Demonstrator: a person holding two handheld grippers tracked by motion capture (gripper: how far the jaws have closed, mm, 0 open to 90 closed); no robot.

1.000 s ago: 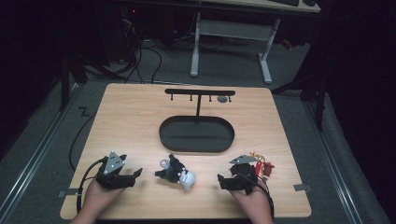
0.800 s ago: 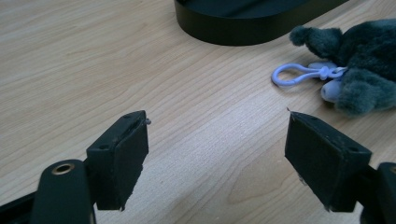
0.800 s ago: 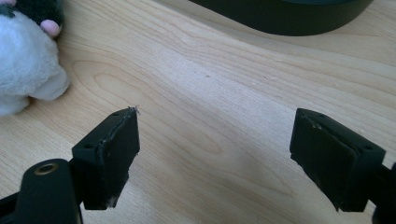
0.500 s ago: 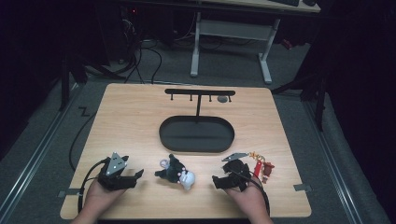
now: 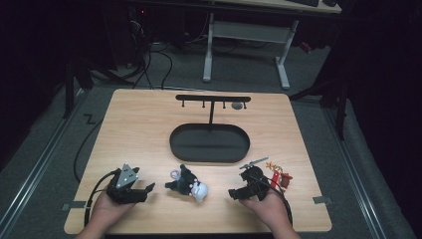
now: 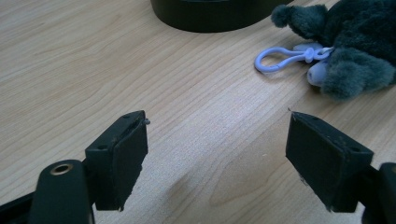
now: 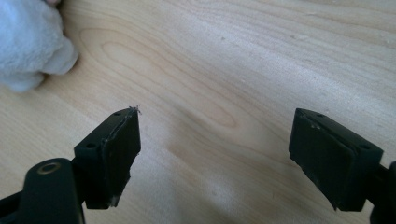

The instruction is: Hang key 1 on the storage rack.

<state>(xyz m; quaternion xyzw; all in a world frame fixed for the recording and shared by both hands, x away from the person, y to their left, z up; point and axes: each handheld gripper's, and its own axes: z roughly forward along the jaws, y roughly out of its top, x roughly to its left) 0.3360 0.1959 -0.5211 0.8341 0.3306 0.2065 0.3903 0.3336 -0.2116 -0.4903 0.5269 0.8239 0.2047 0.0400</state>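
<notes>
So, my left gripper (image 5: 144, 189) fingers wide apart on nothing, right gripper (image 5: 233, 193) same, plush keychain (image 5: 189, 183) lying between them on the worktop (image 5: 139, 129), touching neither.

- A light wooden table (image 5: 149, 124) stood on grey carpeted floor (image 5: 45, 149).
- Behind it stood a desk with white legs (image 5: 282, 55); cables (image 5: 149, 55) lay below.
- Surroundings were dark.

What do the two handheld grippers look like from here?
Both are black. The left gripper carries a grey three-cornered plate and trails a black cable; the right gripper trails a black cable too. Each has two blocky black jaws with flat pads. No sleeves show.
</notes>
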